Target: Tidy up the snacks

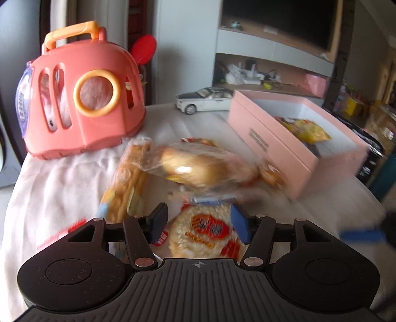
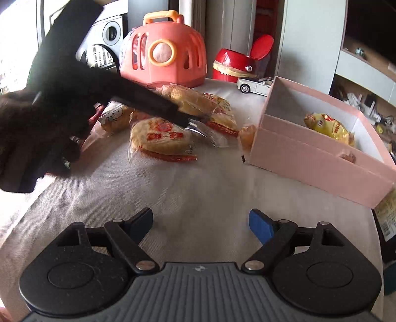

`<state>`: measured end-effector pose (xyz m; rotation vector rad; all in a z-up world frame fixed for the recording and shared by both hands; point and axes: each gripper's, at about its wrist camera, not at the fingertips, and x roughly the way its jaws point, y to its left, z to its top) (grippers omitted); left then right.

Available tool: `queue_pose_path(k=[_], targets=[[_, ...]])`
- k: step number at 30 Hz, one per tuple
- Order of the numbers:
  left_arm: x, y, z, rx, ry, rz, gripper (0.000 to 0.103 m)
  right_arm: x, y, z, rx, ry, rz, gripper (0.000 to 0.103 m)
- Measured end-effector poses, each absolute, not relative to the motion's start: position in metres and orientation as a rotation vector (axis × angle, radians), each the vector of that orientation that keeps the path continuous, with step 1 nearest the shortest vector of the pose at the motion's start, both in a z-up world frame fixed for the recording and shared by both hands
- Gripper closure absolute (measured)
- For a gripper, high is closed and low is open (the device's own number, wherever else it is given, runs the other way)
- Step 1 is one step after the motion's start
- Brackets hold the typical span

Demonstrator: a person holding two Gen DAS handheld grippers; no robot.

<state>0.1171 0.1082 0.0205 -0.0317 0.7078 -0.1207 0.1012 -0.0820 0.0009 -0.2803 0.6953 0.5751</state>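
My left claw (image 1: pixel 198 224) pinches the clear edge of a bun bag (image 1: pixel 205 168) mid-frame. My right claw (image 2: pixel 200 223) waits wide. The thin wrap could slip before the pink box (image 1: pixel 279 158).

At the back of the cloth-covered table (image 2: pixel 198 188) we see a coral toy pet carrier (image 1: pixel 81 99) with an orange handle and a round orange-ringed window. Beside it stands a red bin (image 2: pixel 232 65) with its lid tipped up. A white model car (image 1: pixel 204 99) is parked near the table's far edge. Behind, we make out a washing machine (image 2: pixel 109 33), shelves cluttered with small items (image 1: pixel 250 73) and a dark television screen (image 1: pixel 284 19).
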Motion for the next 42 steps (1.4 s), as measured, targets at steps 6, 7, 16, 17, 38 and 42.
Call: queue_pose_path(k=[6,7,16,17,38,42], targets=[[0.06,0.105,0.019,-0.067,0.735,-0.212,0.043,0.114,-0.088,0.022,-0.208,0.652,0.556,0.018],[0.052,0.105,0.018,-0.074,0.738,-0.217,0.043,0.118,-0.086,0.026,-0.195,0.65,0.565,0.018],[0.017,0.116,0.023,-0.147,0.766,-0.186,0.052,0.173,-0.024,0.03,-0.111,0.73,0.565,0.018],[0.015,0.119,0.025,-0.159,0.759,-0.181,0.052,0.179,-0.015,0.028,-0.117,0.73,0.545,0.018],[0.024,0.121,0.041,-0.319,0.688,-0.253,0.052,0.114,-0.084,0.012,-0.272,0.796,0.653,0.059],[0.072,0.125,0.04,-0.369,0.68,-0.226,0.052,0.11,-0.08,0.023,-0.284,0.694,0.652,0.025]])
